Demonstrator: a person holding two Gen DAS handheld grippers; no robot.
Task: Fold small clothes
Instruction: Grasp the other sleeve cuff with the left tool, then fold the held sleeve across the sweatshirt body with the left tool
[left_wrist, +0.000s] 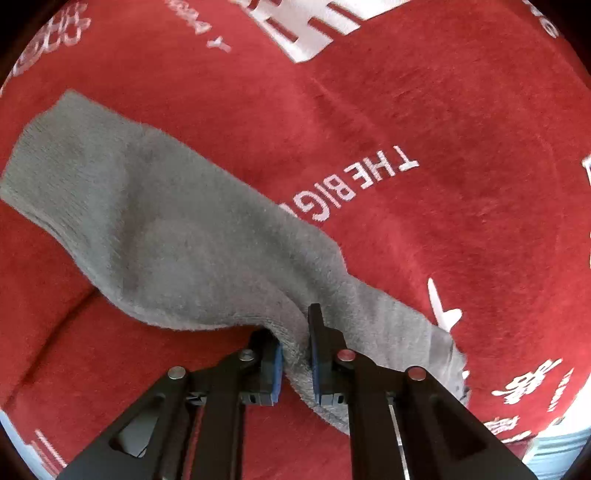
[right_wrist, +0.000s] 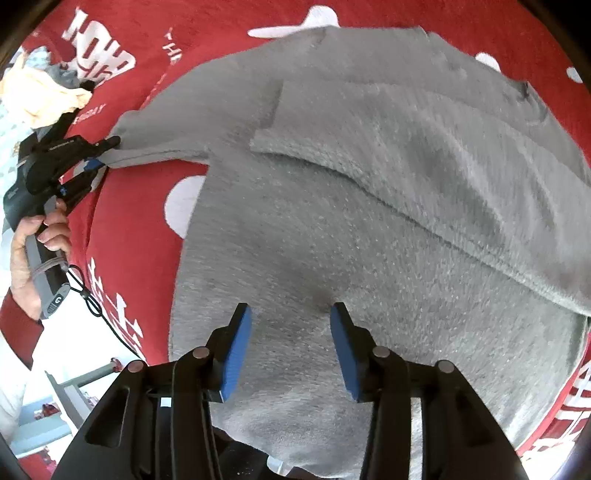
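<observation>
A small grey fleece top (right_wrist: 332, 229) lies spread on a red printed cloth (right_wrist: 122, 229), one sleeve folded across its body. My left gripper (left_wrist: 295, 354) is shut on the grey sleeve (left_wrist: 166, 236), which trails away to the upper left. In the right wrist view the left gripper (right_wrist: 101, 155) pinches the sleeve's end at the left. My right gripper (right_wrist: 291, 343) is open just above the garment's body, with grey fabric between and below its blue pads (right_wrist: 236, 354).
The red cloth (left_wrist: 424, 129) with white lettering covers the surface. A pile of pale and grey clothes (right_wrist: 40, 88) lies at the far left. The surface's edge and floor (right_wrist: 55, 398) show at lower left.
</observation>
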